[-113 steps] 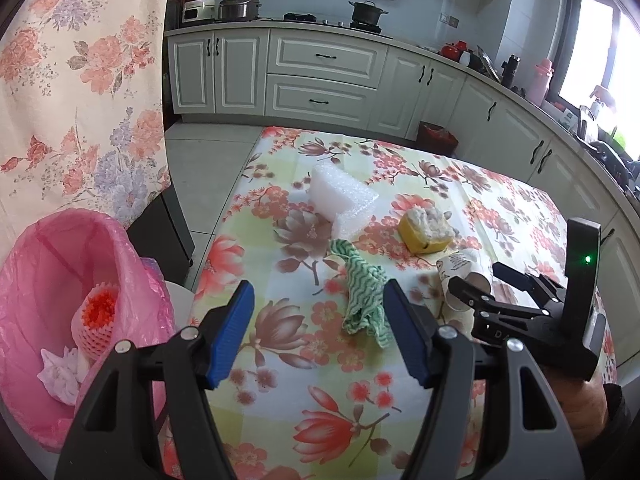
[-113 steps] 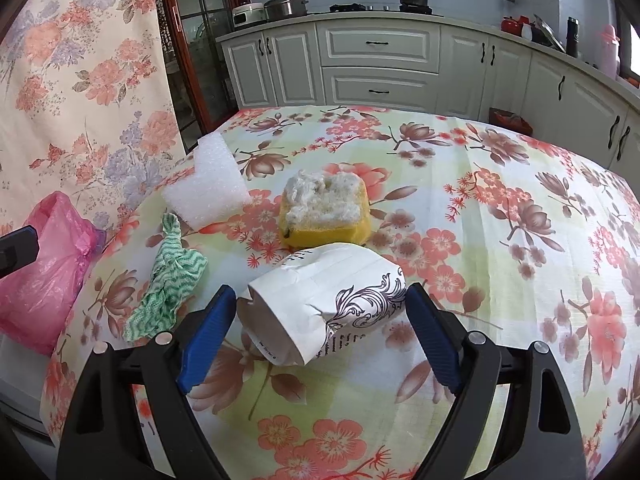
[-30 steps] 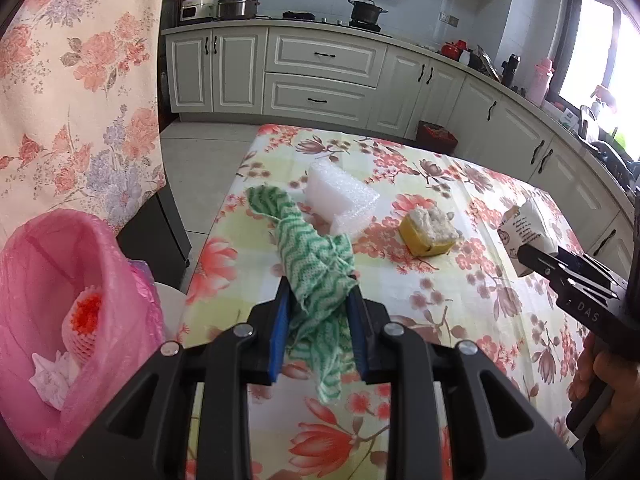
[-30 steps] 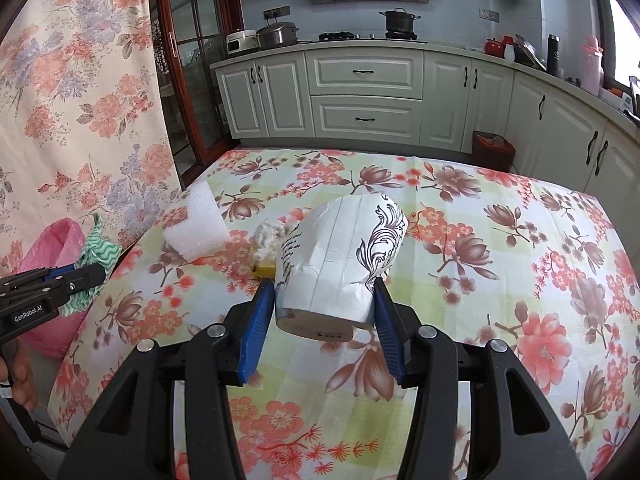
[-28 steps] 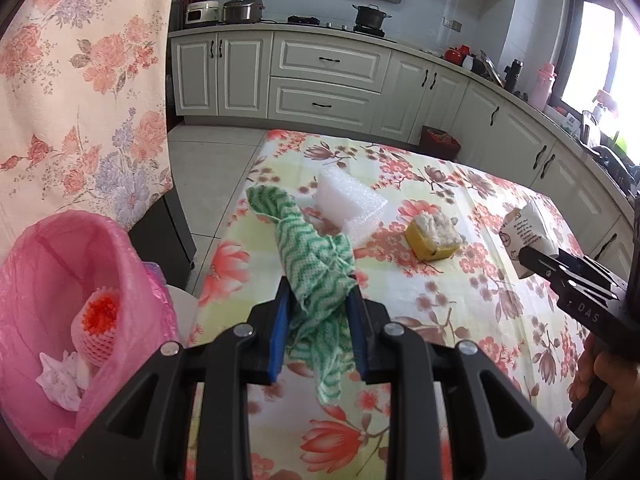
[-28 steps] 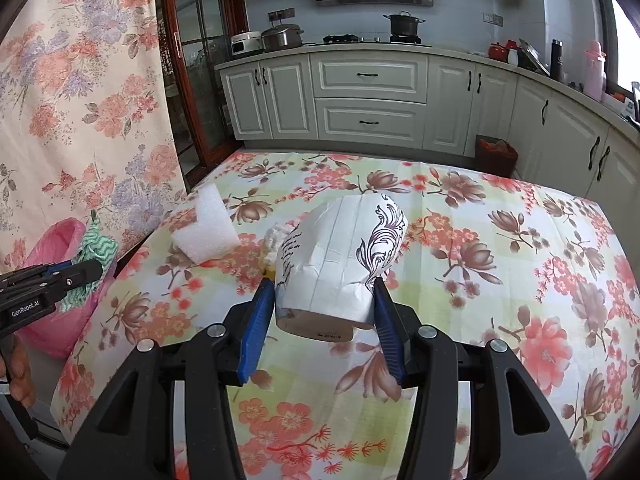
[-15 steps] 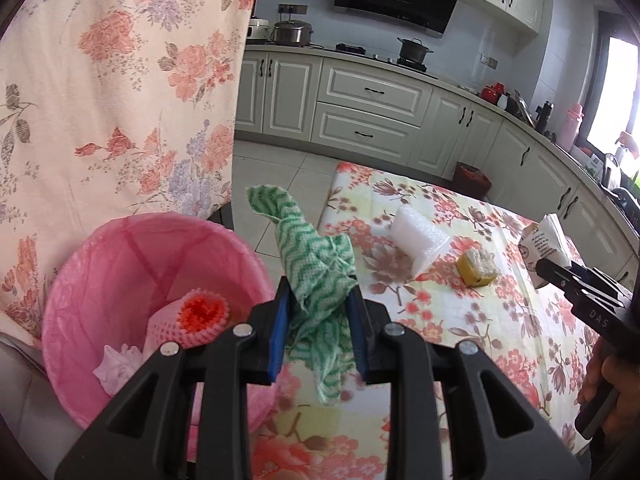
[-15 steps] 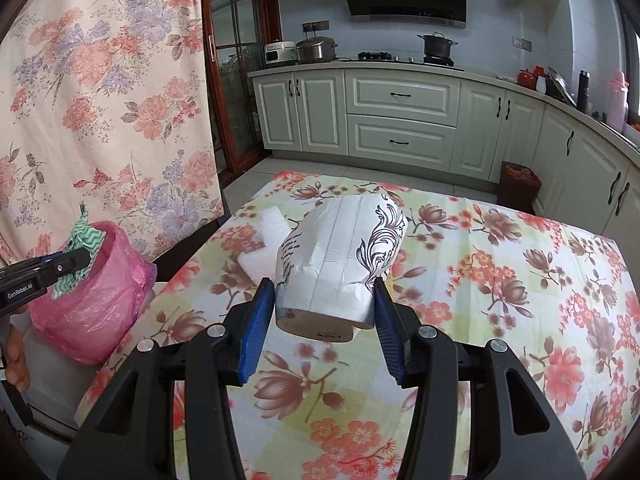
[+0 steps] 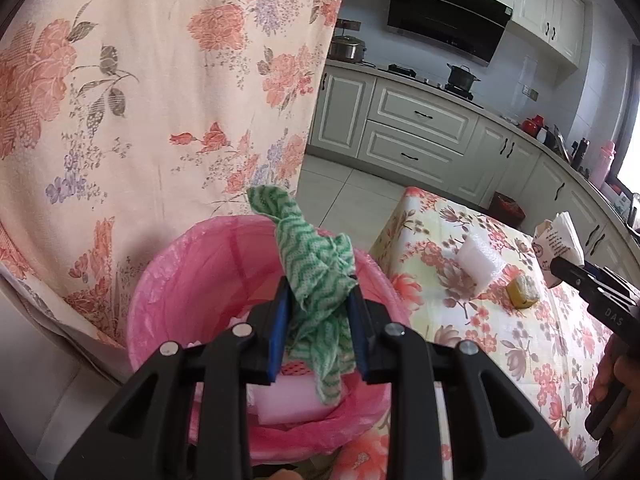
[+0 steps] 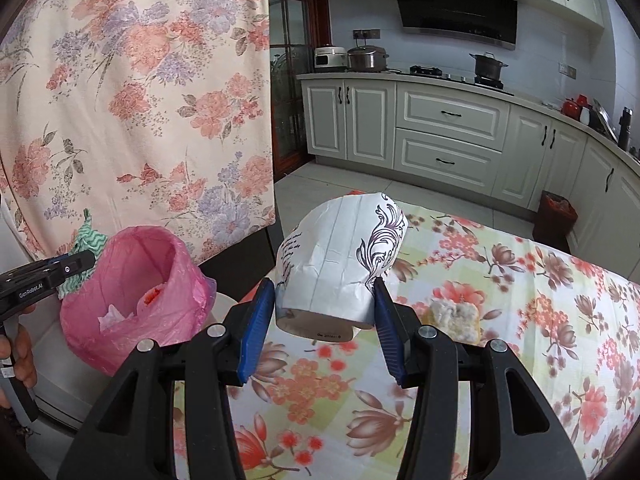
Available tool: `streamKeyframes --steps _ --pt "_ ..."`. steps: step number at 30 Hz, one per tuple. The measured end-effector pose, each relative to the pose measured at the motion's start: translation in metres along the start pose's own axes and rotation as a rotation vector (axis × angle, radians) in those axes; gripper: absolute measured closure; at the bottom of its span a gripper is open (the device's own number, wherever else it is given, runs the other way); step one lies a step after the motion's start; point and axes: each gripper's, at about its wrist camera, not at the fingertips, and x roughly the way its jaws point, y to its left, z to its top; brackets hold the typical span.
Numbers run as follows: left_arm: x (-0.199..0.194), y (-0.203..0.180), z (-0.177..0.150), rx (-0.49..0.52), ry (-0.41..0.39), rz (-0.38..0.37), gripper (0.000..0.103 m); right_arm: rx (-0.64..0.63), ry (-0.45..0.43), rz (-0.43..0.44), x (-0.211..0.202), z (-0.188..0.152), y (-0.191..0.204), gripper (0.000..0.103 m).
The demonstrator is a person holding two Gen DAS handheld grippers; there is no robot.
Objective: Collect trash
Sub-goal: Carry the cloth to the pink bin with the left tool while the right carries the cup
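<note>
Kitchen, floral table [image 10: 520, 320]; left gripper [image 9: 318, 322] fingers clamp green cloth [image 9: 316, 272] over pink bin [image 9: 192, 276]; right gripper [image 10: 326, 320] fingers pinch paper cup [image 10: 340, 264].

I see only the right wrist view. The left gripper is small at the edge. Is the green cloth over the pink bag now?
Observer: Yes. In the left wrist view the left gripper holds the green cloth directly above the pink bag opening.
Operator: What lies inside the bag?
Observer: A pale pink foam block sits below the cloth.
Operator: Is foam left on the table?
Observer: Yes, a white foam piece beside the yellow sponge.
</note>
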Motion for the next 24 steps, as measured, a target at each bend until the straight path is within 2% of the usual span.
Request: streamKeyframes --steps 14,24 --pt "-0.011 0.054 -0.002 -0.055 -0.012 0.056 0.076 -0.101 0.007 0.136 0.031 0.032 0.092 0.056" --pt "-0.014 0.076 -0.007 -0.077 -0.005 0.075 0.075 -0.176 0.045 0.229 0.058 0.036 0.159 0.055"
